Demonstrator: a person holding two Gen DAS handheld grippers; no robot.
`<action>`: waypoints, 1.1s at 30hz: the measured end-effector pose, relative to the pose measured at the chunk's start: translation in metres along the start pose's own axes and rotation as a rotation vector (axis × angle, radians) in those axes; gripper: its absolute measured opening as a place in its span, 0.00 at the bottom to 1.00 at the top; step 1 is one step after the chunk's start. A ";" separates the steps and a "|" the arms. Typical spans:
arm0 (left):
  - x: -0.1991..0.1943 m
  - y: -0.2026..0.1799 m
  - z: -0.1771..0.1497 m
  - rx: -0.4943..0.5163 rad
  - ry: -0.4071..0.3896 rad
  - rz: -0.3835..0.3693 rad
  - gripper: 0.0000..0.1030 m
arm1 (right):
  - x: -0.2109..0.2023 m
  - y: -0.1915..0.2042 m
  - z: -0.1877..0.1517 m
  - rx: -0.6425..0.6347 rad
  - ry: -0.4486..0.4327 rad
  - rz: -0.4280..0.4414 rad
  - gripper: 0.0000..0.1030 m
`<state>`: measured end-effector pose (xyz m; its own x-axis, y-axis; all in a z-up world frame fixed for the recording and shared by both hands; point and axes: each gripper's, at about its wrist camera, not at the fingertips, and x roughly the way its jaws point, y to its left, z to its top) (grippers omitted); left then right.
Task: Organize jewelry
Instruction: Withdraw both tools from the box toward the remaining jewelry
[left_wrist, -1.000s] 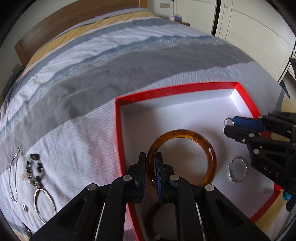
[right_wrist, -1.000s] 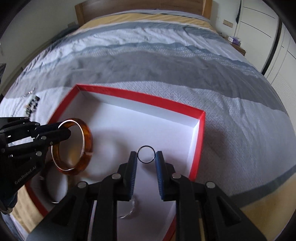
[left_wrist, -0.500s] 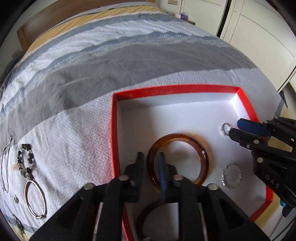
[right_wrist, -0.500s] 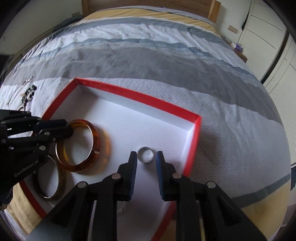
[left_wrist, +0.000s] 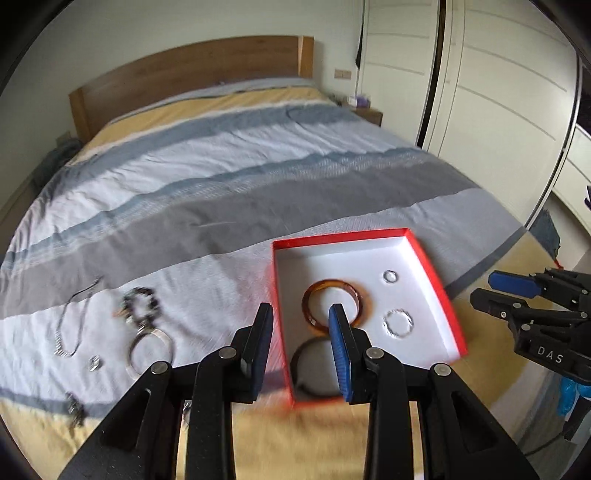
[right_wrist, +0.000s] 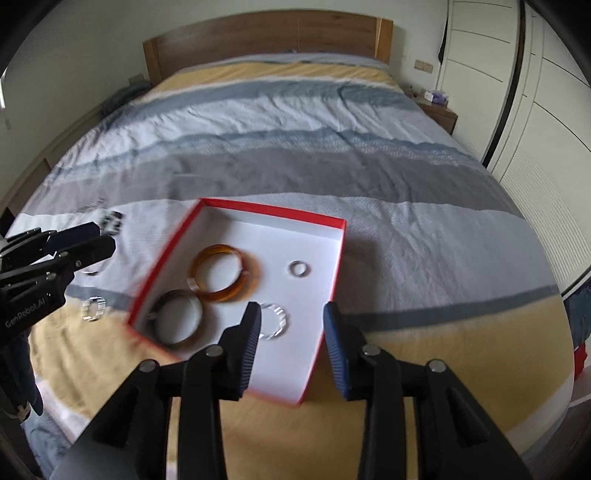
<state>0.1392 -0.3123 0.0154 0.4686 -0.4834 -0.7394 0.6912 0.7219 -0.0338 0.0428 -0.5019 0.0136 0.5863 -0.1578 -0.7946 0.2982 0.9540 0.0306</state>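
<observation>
A red-rimmed white box (left_wrist: 432, 273) (right_wrist: 332, 269) lies on the bed. In it lie an amber bangle (left_wrist: 360, 295) (right_wrist: 218, 273), a dark bangle (left_wrist: 306, 384) (right_wrist: 177, 321), a small silver ring (left_wrist: 390, 276) (right_wrist: 298, 268) and a sparkly bracelet (left_wrist: 398, 322) (right_wrist: 275, 320). My left gripper (left_wrist: 301, 343) is open and empty above the box's near left side. My right gripper (right_wrist: 291, 332) is open and empty above the box's near edge. Left of the box on the bedspread lie a beaded bracelet (left_wrist: 142, 299), a silver bangle (left_wrist: 149, 350), a chain (left_wrist: 68, 332) and small pieces.
The striped bedspread (left_wrist: 221, 177) runs back to a wooden headboard (left_wrist: 184, 77). White wardrobe doors (left_wrist: 498, 92) stand at the right, with a nightstand (right_wrist: 439, 114) beside the bed. A small sparkly bracelet (right_wrist: 92, 309) lies on the bedspread left of the box.
Both grippers have opened and pulled back and up from the box. The amber bangle and the silver ring have been let go and lie in the box.
</observation>
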 end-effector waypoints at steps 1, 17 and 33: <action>-0.012 0.003 -0.005 -0.001 -0.009 0.007 0.30 | -0.009 0.004 -0.004 0.004 -0.007 0.007 0.34; -0.145 0.053 -0.104 -0.047 0.011 0.161 0.47 | -0.109 0.085 -0.073 -0.011 -0.098 0.081 0.35; -0.222 0.114 -0.183 -0.184 -0.070 0.292 0.50 | -0.137 0.141 -0.100 -0.102 -0.123 0.143 0.35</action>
<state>0.0128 -0.0319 0.0528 0.6734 -0.2714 -0.6877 0.4147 0.9087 0.0475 -0.0705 -0.3201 0.0660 0.7064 -0.0432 -0.7064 0.1315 0.9888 0.0710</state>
